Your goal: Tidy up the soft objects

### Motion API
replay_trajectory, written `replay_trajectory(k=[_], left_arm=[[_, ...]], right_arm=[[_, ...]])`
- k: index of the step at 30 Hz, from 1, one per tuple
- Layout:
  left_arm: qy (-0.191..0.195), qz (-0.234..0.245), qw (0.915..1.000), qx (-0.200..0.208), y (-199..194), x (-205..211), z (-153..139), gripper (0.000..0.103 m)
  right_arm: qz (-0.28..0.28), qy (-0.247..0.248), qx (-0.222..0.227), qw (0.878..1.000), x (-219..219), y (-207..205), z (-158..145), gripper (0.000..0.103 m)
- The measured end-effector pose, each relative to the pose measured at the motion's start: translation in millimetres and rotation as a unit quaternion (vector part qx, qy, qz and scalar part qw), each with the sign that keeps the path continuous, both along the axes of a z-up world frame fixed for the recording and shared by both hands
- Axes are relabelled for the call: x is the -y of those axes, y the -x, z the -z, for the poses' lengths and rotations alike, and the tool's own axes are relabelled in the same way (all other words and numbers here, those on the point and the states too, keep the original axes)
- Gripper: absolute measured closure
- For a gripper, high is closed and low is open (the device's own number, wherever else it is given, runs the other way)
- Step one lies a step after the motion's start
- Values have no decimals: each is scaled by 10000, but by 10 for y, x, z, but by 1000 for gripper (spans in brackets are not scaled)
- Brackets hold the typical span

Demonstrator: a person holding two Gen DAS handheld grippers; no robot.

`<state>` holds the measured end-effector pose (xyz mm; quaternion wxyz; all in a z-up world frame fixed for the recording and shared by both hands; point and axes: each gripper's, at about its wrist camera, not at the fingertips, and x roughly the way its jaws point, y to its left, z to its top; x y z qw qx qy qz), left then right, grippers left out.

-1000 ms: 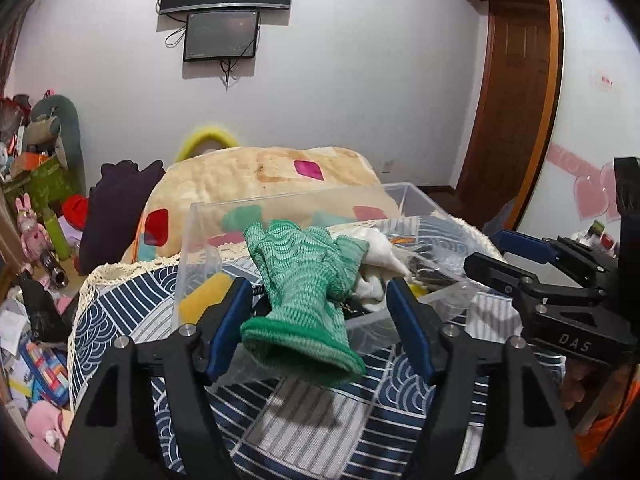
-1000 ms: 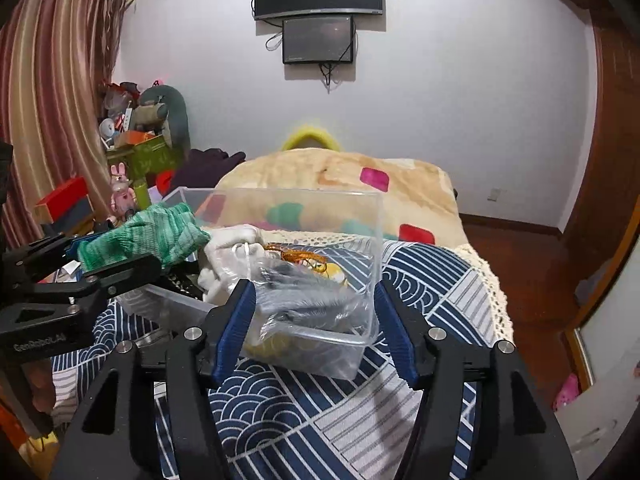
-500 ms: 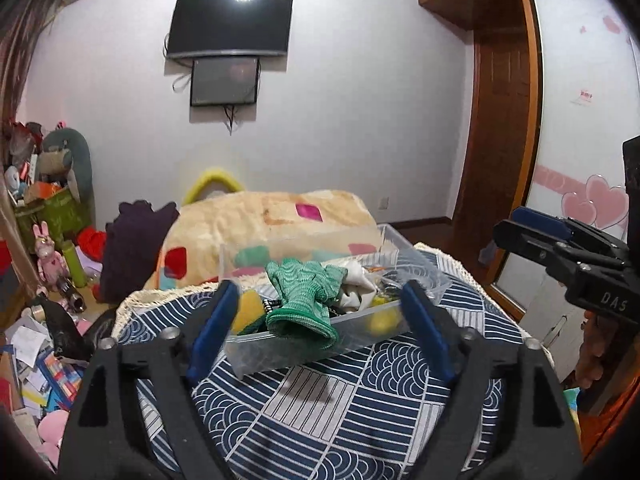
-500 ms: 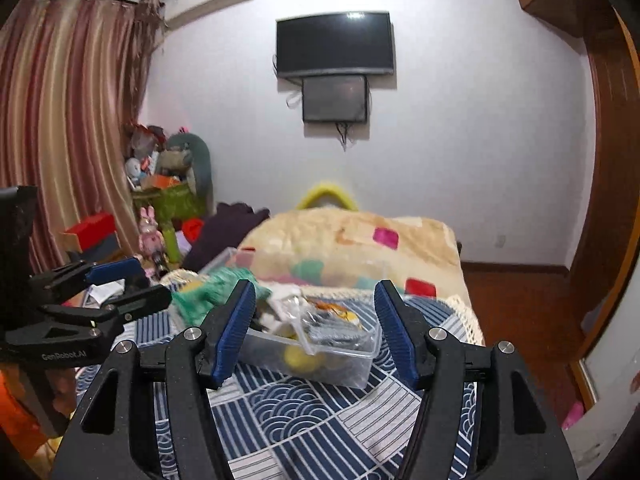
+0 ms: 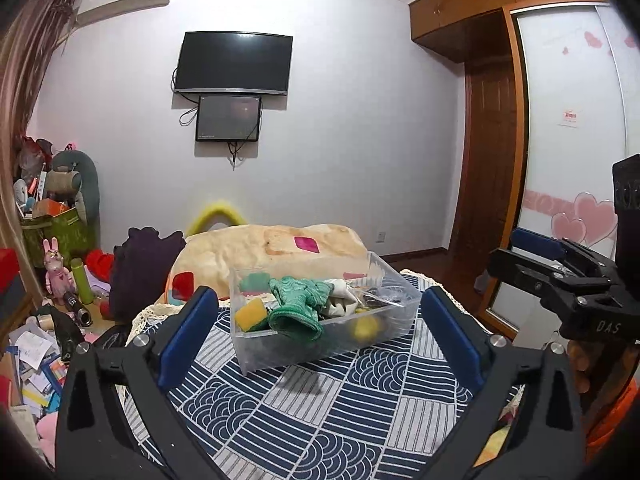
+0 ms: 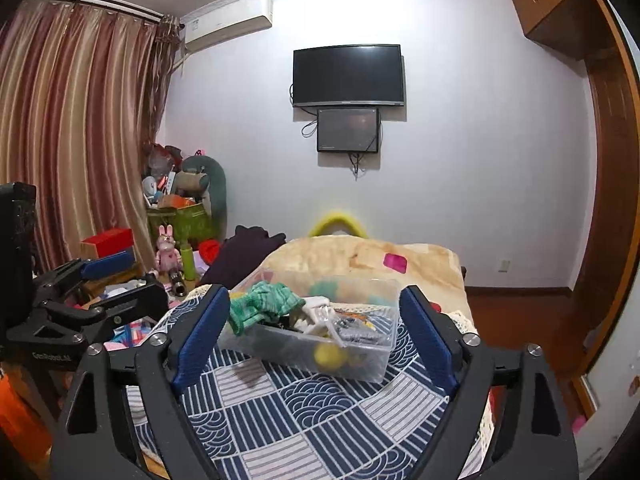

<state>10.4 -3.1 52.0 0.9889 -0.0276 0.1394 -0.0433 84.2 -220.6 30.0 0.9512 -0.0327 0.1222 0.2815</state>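
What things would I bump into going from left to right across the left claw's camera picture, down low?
pink bunny toy → dark purple cloth → yellow sponge → green knitted glove → white cloth → right claw

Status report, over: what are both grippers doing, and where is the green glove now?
Left gripper open, empty. Right gripper open, empty. Green glove draped over front rim of clear bin, cuff hanging outside. Nothing between grippers and bin.
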Motion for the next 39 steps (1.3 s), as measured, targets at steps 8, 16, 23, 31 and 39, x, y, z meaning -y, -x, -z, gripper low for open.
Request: replay_trajectory(k=[8,16,23,31,39], left_arm=[[89,-66,9999,70,95,2,63,0],[121,-126,9998,99,122,-26,105,0],[157,-130,9998,80,119,-46,119,0],[135,-94,9998,85,133,-28,125,0],[105,-68,9999,35,120,-1,138,0]], right_arm=[[87,-112,65,9999,40,111,90,9],[104,-208,-15,9997,80,117,169,8],[95,-209,-15,9997,72,132,178,8],[83,-232,-36,9997,70,129,178,8],[91,-316,-98,9994,87,141,208,8]])
